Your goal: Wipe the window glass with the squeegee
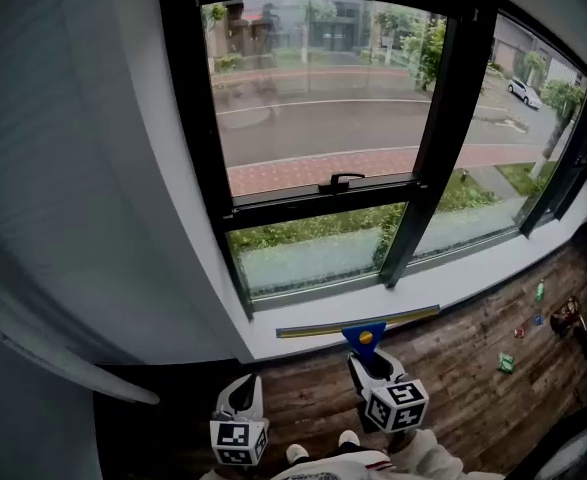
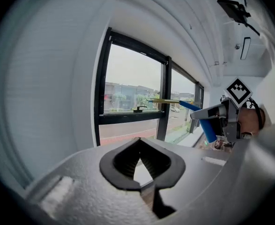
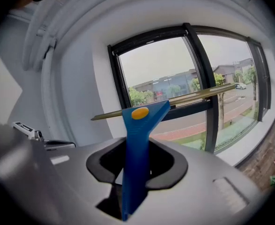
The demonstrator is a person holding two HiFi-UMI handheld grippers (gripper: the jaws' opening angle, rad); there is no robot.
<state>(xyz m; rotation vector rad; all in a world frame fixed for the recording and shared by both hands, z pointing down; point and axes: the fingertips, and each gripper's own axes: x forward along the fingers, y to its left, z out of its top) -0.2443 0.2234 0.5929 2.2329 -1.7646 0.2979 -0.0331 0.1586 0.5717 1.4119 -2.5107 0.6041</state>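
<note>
Right gripper [image 1: 370, 366]: jaws are clamped on the blue handle of the squeegee [image 1: 361, 328], with the blade crosswise at the far end. The grip looks square to me.

Left gripper [image 1: 243, 396]: jaws are together with nothing between them. It's parked low, on the room side of the sill [image 1: 473, 286].

Squeegee position: in the head view the blade lines up with the sill's near edge. The left gripper view shows it in free air, apart from the window glass [image 1: 313, 98].

Progress, my read:
- Done: you have the tool in hand and it faces the window.
- Not done: no blade contact, so I'd count zero strokes.
- Left: all of the wiping. Raise the blade from the sill to the top of the pane, seat the edge flat, then pull down toward the sill.
- I can't tell from here whether the glass is wet or streaked.
</note>
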